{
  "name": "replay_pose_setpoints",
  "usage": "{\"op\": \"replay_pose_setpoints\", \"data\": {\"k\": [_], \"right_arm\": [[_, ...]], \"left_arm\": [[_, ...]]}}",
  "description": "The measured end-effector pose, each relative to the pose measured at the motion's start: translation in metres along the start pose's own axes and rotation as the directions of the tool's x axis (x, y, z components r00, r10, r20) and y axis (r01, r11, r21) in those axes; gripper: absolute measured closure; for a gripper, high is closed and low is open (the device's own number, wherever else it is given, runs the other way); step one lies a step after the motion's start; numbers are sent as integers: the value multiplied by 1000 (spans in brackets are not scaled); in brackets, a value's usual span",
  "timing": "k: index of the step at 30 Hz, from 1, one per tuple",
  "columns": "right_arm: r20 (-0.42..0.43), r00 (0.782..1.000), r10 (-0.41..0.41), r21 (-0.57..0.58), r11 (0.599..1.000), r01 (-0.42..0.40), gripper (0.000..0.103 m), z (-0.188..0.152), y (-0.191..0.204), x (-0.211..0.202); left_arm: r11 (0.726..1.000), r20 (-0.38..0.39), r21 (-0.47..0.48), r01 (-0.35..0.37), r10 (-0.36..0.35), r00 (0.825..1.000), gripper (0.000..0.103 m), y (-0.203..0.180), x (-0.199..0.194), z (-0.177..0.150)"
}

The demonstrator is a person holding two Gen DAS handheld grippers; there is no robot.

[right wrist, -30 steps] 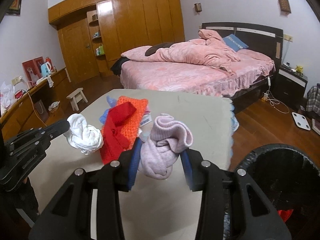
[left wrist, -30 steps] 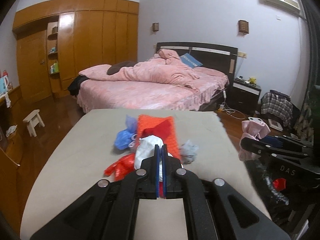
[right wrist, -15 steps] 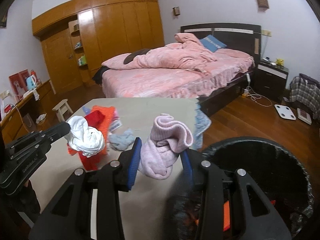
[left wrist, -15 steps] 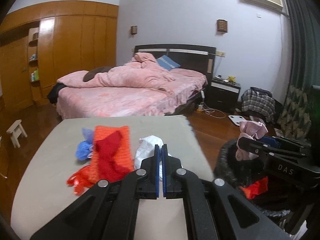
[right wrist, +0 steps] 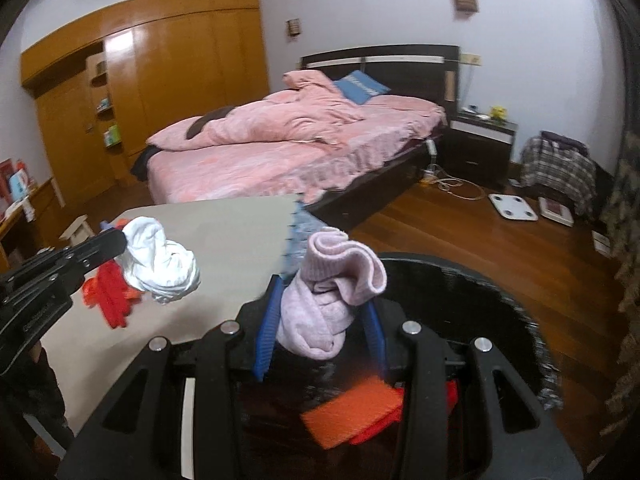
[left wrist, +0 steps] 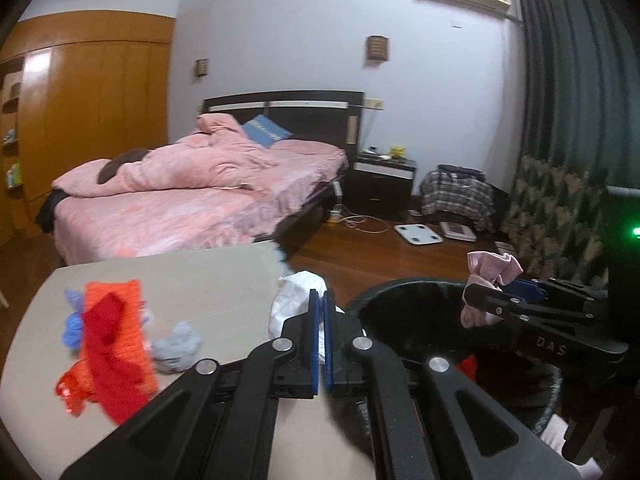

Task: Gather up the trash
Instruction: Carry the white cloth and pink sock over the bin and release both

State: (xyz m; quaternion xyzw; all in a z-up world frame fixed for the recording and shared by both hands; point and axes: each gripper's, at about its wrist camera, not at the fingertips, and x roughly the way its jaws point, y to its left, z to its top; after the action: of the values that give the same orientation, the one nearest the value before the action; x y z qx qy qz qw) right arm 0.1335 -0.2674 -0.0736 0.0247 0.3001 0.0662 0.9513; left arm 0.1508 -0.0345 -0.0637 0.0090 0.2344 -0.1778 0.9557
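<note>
Your right gripper [right wrist: 322,316] has its jaws squeezed on a pink sock [right wrist: 332,300], low in the middle of the right wrist view. The sock hangs over the black bin [right wrist: 500,300], which fills the bottom right of that frame. An orange cloth [right wrist: 352,412] lies inside the bin.

Your left gripper [left wrist: 319,312] has its jaws pressed shut on a white cloth [left wrist: 294,292]. In the left wrist view the cloth sits in the lower middle, just past the right edge of the surface [left wrist: 192,276] and next to the rim of the bin [left wrist: 404,292]. In the right wrist view the same white cloth [right wrist: 160,260] hangs at the left side of the frame.

More bits lie on the surface at the lower left of the left wrist view: an orange knit piece [left wrist: 120,304], a red cloth [left wrist: 106,348], a blue ball [left wrist: 70,324] and a grey clump [left wrist: 176,344]
</note>
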Motion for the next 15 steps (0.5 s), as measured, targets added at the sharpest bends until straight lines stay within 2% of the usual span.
{"op": "replay_pose_setpoints", "data": {"k": [7,8,9,10,11,13,15], "right_arm": [[7,996,-89,47,995,88,63,-8,-39,-8],[8,995,-103,57,993,102,61,-9,-44,-9],[8,994,-113,64,992,112,53,-9,-47,-9],[13,992,-128,71,989,126,45,-10,-50,-11],[17,990,-139,75,988,137,42,-11,-52,-12],[20,988,-154,80,985,152,34,-12,-56,-13],[30,985,-169,88,982,165,22,-13,-58,-15]], "left_arm": [[994,-9,10,108,-108,994,101,-34,21,6],[992,-18,12,126,-126,992,100,-38,25,6],[990,-27,16,143,-143,989,99,-43,30,6],[988,-34,18,154,-153,988,91,-46,33,6],[987,-42,19,161,-160,986,75,-47,35,5],[987,-44,16,161,-161,986,61,-48,38,3],[988,-45,14,156,-155,987,58,-46,37,1]]}}
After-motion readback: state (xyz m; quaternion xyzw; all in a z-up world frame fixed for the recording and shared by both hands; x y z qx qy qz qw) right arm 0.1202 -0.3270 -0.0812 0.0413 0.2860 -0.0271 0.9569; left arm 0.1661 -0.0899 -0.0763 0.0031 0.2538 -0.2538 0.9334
